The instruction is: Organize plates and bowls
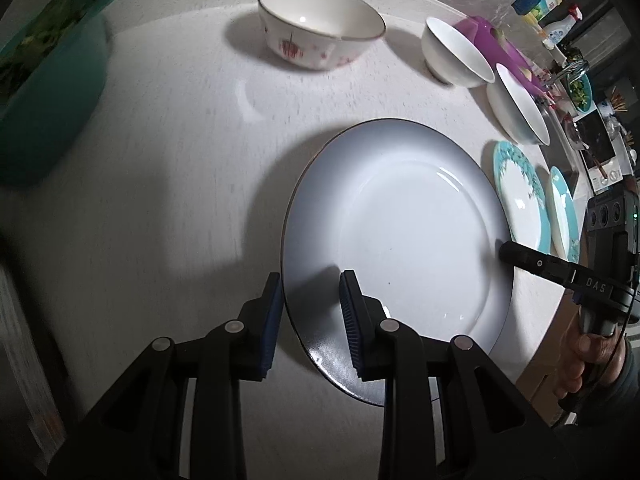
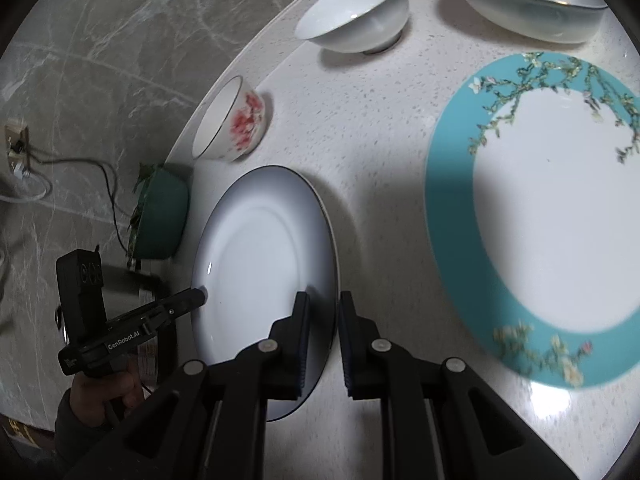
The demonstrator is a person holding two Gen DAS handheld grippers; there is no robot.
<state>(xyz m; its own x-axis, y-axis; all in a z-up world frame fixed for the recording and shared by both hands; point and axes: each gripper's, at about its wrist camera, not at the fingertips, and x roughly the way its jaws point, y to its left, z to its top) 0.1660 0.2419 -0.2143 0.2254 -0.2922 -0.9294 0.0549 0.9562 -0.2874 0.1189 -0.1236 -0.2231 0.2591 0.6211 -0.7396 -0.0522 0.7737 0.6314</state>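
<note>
A large white plate with a dark rim [image 1: 400,248] lies on the round white table [image 1: 180,128]; it also shows in the right wrist view [image 2: 260,256]. My left gripper [image 1: 310,304] is open, its fingers straddling the plate's near left rim. My right gripper [image 2: 323,320] is open, its fingers straddling the plate's opposite rim; it shows in the left wrist view [image 1: 505,250] at the plate's right edge. A red-flowered bowl [image 1: 316,26], a small white bowl [image 1: 456,54], a wide white bowl [image 1: 520,106] and two teal-rimmed plates [image 1: 520,196] stand around.
A teal basin of greens [image 1: 48,92] sits at the table's left edge. A purple object [image 1: 496,40] lies behind the white bowls. Bottles and clutter [image 1: 548,4] stand beyond the table at far right. The large teal-rimmed plate [image 2: 548,216] lies right of my right gripper.
</note>
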